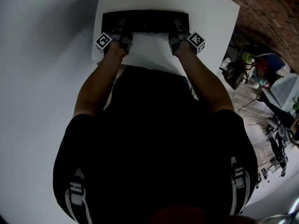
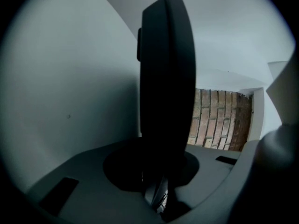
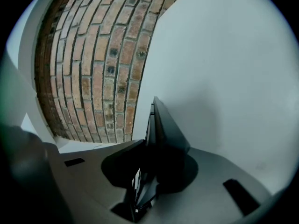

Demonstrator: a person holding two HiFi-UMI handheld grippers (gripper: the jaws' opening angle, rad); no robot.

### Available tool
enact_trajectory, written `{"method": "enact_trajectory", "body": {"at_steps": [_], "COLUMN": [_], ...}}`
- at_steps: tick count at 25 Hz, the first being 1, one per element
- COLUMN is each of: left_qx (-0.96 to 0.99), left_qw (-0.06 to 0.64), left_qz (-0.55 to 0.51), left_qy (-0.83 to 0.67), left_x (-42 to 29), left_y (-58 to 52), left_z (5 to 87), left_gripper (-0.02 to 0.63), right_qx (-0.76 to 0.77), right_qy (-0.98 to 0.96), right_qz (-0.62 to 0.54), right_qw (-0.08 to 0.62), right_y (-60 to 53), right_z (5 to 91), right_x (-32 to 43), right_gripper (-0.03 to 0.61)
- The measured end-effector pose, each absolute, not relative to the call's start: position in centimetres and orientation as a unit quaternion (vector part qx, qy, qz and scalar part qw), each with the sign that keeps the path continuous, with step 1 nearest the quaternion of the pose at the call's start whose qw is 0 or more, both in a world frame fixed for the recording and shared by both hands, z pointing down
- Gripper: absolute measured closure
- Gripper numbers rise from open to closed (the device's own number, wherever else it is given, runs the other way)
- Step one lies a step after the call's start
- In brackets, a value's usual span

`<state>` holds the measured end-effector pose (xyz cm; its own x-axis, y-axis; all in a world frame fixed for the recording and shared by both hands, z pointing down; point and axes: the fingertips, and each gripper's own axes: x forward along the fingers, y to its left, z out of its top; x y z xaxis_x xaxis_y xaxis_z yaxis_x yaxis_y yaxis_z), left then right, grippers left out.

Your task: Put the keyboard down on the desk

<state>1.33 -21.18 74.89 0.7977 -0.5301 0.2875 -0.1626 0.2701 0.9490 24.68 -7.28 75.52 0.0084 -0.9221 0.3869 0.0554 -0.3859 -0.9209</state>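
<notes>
The left gripper point(image 1: 119, 29) and right gripper point(image 1: 178, 29) are each closed to a narrow gap on the near long edge of the black keyboard point(image 1: 145, 20), one toward each end. The keyboard sits level over the far part of the white counter point(image 1: 212, 13). Contact with that surface cannot be confirmed.

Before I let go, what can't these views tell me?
1. Whether the flat black keyboard touches the white desk: the head view looks straight down and shows no gap.
2. Its underside: both gripper views show it edge-on, dark, filling the middle.
3. Key legends: too dark and small in the head view.
</notes>
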Motion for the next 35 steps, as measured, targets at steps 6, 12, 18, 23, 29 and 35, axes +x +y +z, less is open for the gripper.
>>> {"method": "enact_trajectory", "body": {"at_steps": [6,12,18,23,29,35], "left_qx": [0.589,0.584,0.577,0.577,0.572,0.571], "left_qw": [0.742,0.746,0.753,0.755,0.763,0.768], "left_qz": [-0.126,-0.127,-0.134,-0.134,-0.140,-0.159], "left_qy": [-0.294,-0.293,-0.287,-0.281,-0.267,-0.242], "left_x": [1.1,1.1,1.2,1.1,0.9,1.8], "left_y": [-21.1,-21.0,-21.0,-21.0,-21.0,-21.1], "left_z": [75.3,75.5,75.6,75.8,76.5,74.3], "left_gripper": [0.534,0.534,0.534,0.522,0.482,0.431], "right_qx": [-0.578,-0.577,-0.578,-0.577,-0.580,-0.575], "right_qy": [0.377,0.374,0.375,0.365,0.351,0.342], "right_qz": [-0.598,-0.601,-0.603,-0.612,-0.622,-0.627], "right_qw": [0.408,0.408,0.402,0.399,0.392,0.399], "right_y": [-7.3,-7.2,-7.4,-7.1,-6.7,-6.5], "right_z": [75.6,75.8,75.6,75.8,76.7,76.8], "right_x": [24.5,24.7,24.7,24.7,24.6,24.4], "right_gripper": [0.476,0.476,0.476,0.463,0.434,0.423]}}
